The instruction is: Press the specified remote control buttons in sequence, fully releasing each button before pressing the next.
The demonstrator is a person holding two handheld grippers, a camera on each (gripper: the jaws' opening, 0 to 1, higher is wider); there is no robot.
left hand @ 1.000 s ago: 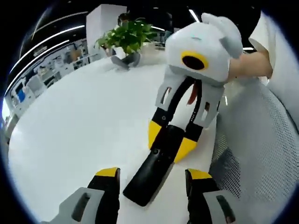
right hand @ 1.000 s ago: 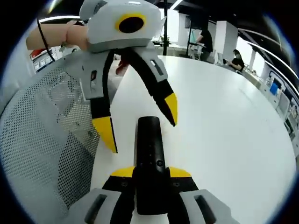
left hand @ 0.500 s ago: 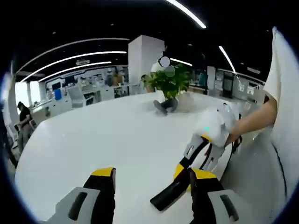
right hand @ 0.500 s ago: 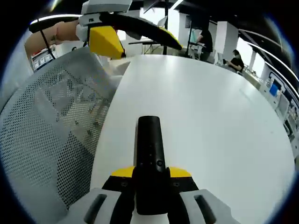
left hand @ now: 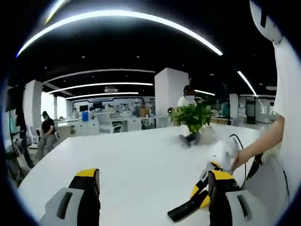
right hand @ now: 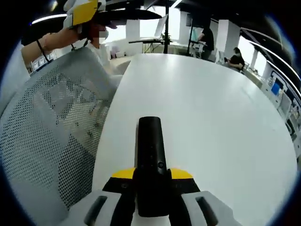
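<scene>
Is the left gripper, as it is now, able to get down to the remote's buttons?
Probably yes. The left gripper is raised with its jaws open and empty, bare white table beneath, while the right gripper clamps the black remote, its top face uncovered.

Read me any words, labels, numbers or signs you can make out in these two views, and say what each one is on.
No text can be read.
Black remote, held in the right tongs: small buttons show, no legible markings.
Background office beyond the white table: screens and signs are too small and blurred to read.
Left tongs: plain yellow tips, no lettering.
</scene>
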